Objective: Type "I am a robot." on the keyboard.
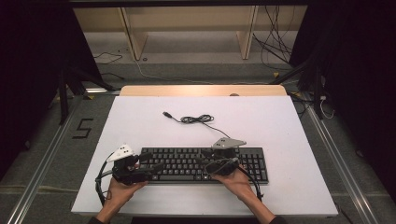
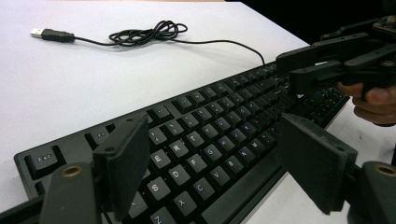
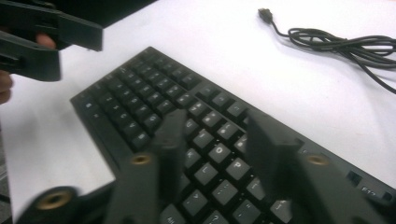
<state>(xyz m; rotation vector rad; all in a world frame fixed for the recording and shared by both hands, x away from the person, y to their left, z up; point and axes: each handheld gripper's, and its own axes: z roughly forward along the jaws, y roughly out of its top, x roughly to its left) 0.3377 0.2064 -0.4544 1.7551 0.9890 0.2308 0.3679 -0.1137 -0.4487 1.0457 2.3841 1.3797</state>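
A black keyboard [image 1: 205, 164] [image 2: 205, 135] [image 3: 154, 98] lies near the front of the white table top [image 1: 280, 126]. Its thin black cable [image 1: 197, 119] [image 2: 149, 33] [image 3: 341, 42] is bunched in a loose coil behind it and ends in a USB plug [image 1: 166, 114]. My left gripper [image 1: 153, 162] [image 2: 212, 128] hangs over the keyboard's left end, open, with only keys showing between its jaws. My right gripper [image 1: 204, 157] [image 3: 218, 120] hovers above the middle keys, jaws apart and holding nothing. Each gripper appears in the other's view, the right gripper [image 2: 292, 70] and the left gripper [image 3: 70, 46].
A wooden strip [image 1: 203, 90] runs along the table's far edge. Beyond it stand wooden shelf legs [image 1: 135, 42] and loose cables on the floor [image 1: 275, 51]. Metal rails [image 1: 42, 163] flank the table, and a "5" mark [image 1: 83, 128] lies on the left.
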